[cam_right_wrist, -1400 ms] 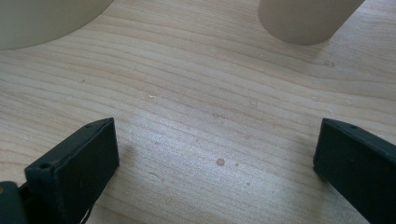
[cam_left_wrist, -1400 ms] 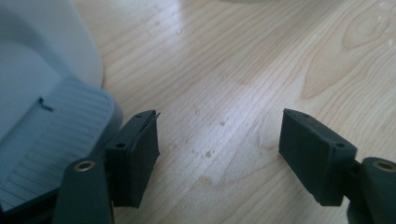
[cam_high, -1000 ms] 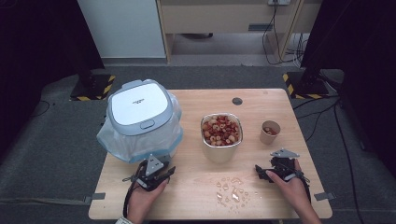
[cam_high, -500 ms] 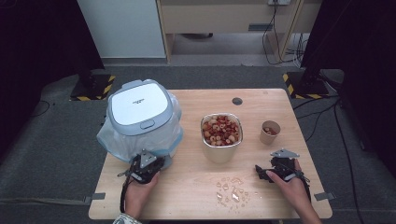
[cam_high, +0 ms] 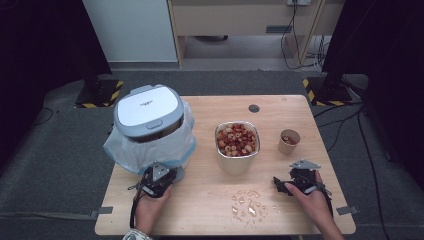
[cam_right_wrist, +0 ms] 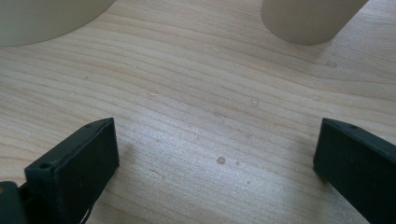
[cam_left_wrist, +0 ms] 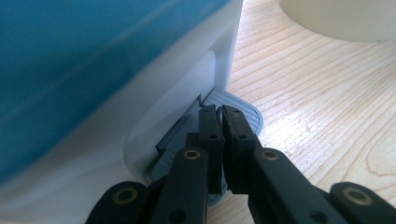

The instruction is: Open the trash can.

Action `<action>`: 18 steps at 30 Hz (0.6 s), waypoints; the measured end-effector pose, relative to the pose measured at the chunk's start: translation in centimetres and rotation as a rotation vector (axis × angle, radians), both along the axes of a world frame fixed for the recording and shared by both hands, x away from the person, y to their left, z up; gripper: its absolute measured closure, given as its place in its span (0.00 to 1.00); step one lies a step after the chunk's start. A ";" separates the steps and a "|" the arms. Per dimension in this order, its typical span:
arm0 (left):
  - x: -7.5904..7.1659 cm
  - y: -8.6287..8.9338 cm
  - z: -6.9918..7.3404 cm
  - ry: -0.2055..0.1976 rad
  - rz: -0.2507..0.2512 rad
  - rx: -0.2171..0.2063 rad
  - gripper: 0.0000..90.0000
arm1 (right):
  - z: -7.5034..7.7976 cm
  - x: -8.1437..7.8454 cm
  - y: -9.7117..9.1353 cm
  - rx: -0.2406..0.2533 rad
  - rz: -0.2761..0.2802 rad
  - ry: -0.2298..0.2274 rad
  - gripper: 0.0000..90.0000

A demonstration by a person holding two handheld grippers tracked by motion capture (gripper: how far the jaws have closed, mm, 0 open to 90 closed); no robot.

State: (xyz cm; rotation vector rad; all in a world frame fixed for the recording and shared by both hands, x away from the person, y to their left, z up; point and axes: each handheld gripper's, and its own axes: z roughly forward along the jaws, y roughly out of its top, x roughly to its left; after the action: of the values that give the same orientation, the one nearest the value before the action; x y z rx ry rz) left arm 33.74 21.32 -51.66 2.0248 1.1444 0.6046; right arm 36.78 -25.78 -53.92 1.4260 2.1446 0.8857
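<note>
Left gripper (cam_left_wrist: 219,114), jaws just pressed together with nothing visibly between them, tips on the grey pedal (cam_left_wrist: 233,105) at the bin's (cam_high: 150,125) six-o'clock base. Right gripper (cam_right_wrist: 215,154) spread wide over the desk (cam_right_wrist: 196,84).

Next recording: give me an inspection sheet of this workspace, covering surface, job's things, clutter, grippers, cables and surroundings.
Surface: wooden table, level.
Job's things: lidded bin with a bag liner; grey ribbed pedal at its base.
Clutter: container of fruit; paper cup; clear scraps.
Grippers: left gripper shut, tips on the pedal, jaws having just closed; right gripper open, nothing between its jaws.
Cables: one trails from the left gripper; others on the floor behind the table.
Surroundings: grey carpet, wooden cabinet, dark stands with striped bases.
</note>
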 end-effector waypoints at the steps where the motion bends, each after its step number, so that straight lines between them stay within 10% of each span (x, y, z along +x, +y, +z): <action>1: 0.0 0.0 0.0 0.000 0.000 0.000 0.96 | 0.0 0.0 0.0 0.000 0.000 0.000 0.01; 18: 0.1 -0.3 -0.7 0.010 0.001 0.034 0.96 | 0.2 0.0 -0.2 0.027 -0.013 0.005 0.06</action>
State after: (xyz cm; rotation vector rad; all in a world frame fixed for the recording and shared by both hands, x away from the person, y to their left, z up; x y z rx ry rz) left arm 33.87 21.02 -52.35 2.0578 1.1487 0.6192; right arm 36.79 -25.95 -53.71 1.4555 2.1323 0.9101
